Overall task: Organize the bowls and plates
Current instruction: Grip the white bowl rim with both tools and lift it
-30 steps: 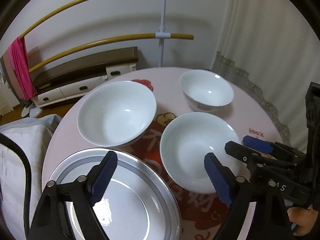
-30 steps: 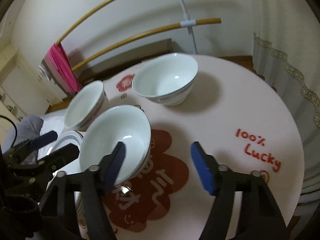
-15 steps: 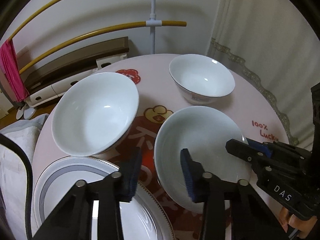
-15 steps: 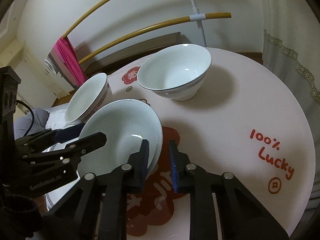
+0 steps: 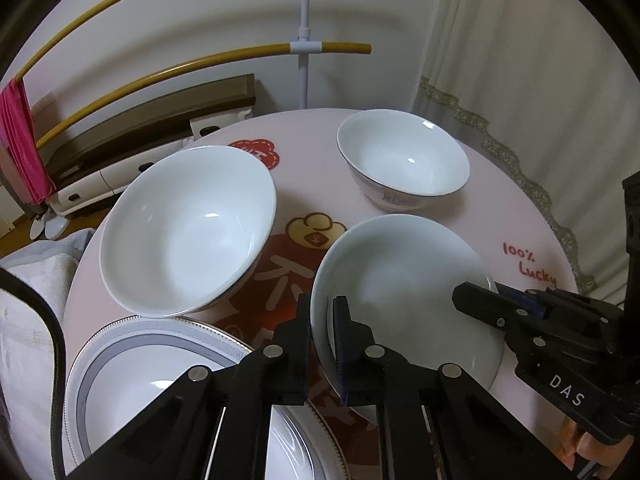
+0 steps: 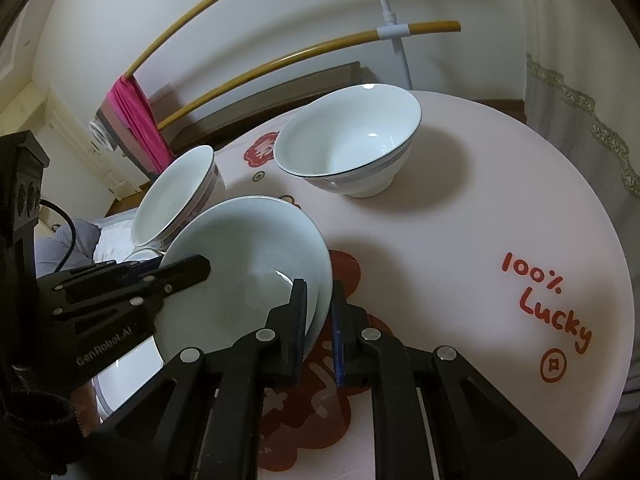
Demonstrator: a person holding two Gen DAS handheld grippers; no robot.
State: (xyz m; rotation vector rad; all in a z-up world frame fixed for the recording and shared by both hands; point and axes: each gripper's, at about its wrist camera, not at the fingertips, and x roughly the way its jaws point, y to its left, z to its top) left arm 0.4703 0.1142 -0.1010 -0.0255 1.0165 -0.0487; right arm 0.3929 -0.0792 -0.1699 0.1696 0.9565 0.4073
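Two grippers are clamped on the same shallow dish (image 5: 404, 292), one on each side of its rim. Left gripper (image 5: 321, 344) has its jaws closed down to the rim's thickness on the dish's near-left edge, one finger inside, one outside. Right gripper (image 6: 318, 322) does the same on the dish's right edge, jaws nearly together with the rim pinched between them. In the left view the right gripper's fingertips (image 5: 480, 300) show at the dish's right rim; in the right view the left gripper's fingers (image 6: 176, 276) reach over the dish's left rim. Dish sits near-centre on the round table (image 5: 500, 208), tilted in the right view, over the red print; whether its base touches the table I can't tell. Big bowl (image 5: 188, 232) stands left of the dish, just beside it, its near edge overlapping the plate (image 5: 132, 376). Plate lies at the near-left table edge, grey patterned band, just left of the dish. Small bowl (image 5: 404, 156) stands upright at the far right, apart from the dish. Red "100% Lucky" text (image 6: 548, 300) on the right side of the table. Pink cloth (image 5: 24, 148) hangs on a yellow rail (image 5: 192, 64) far left.
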